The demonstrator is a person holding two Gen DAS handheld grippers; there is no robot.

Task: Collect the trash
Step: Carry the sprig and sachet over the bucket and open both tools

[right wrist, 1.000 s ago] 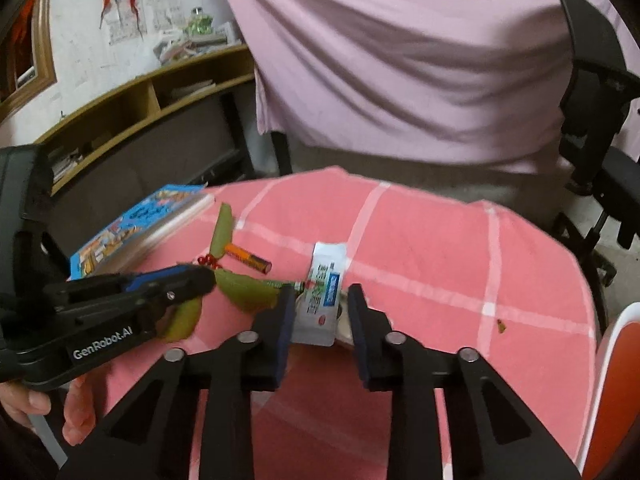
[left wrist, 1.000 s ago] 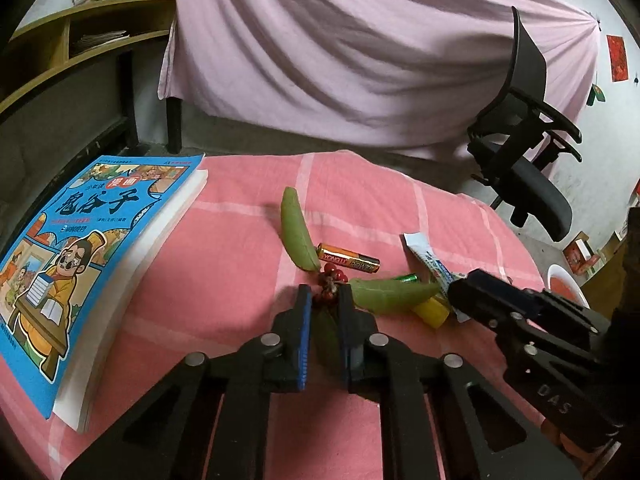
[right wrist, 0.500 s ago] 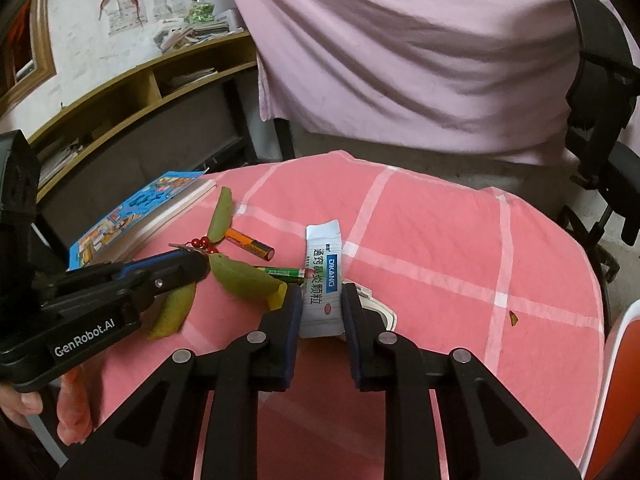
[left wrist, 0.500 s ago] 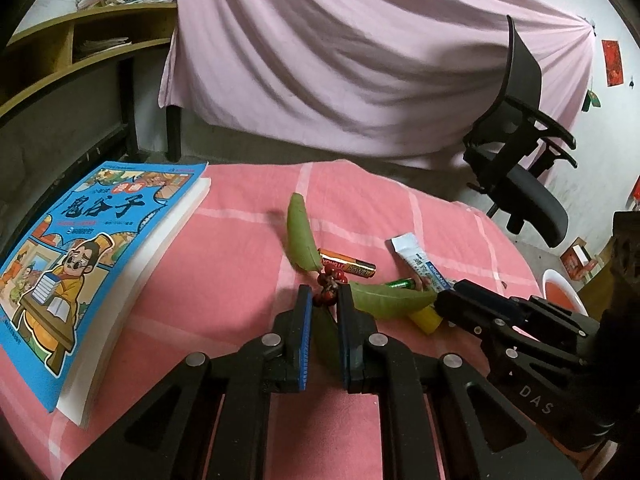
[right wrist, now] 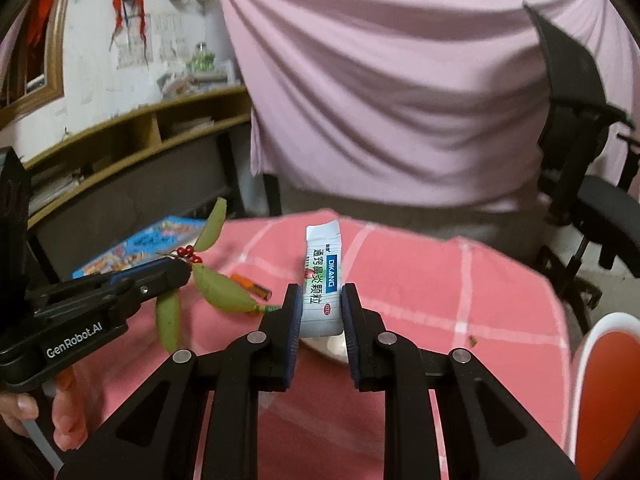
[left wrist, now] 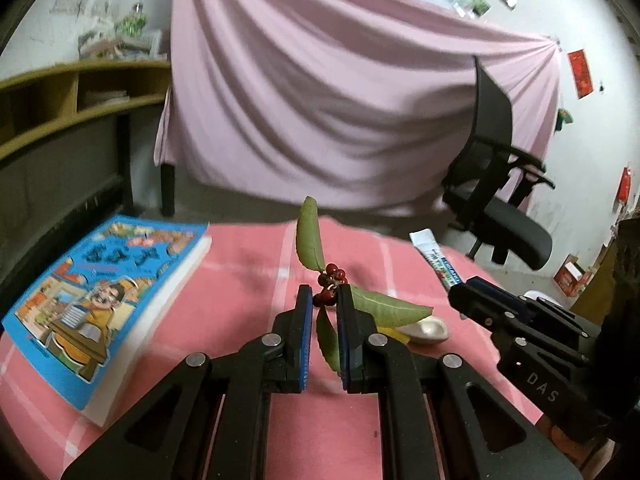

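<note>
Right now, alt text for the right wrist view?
Right gripper fingers pinch a white medicine sachet, lifted over a pink checked tablecloth. At left, the left gripper holds a green leafy twig with red berries.

My left gripper [left wrist: 324,300] is clamped on a twig of green leaves and red berries [left wrist: 330,276], lifted clear of the pink checked table [left wrist: 240,280]. At the table's left edge lies a blue picture book [left wrist: 104,300]. Toward the right edge, my right gripper [left wrist: 472,304] pinches a white sachet [left wrist: 434,254]. Between the two grippers something pale, perhaps a shell or spoon [left wrist: 428,328], rests on the cloth; blur hides its shape.
</note>
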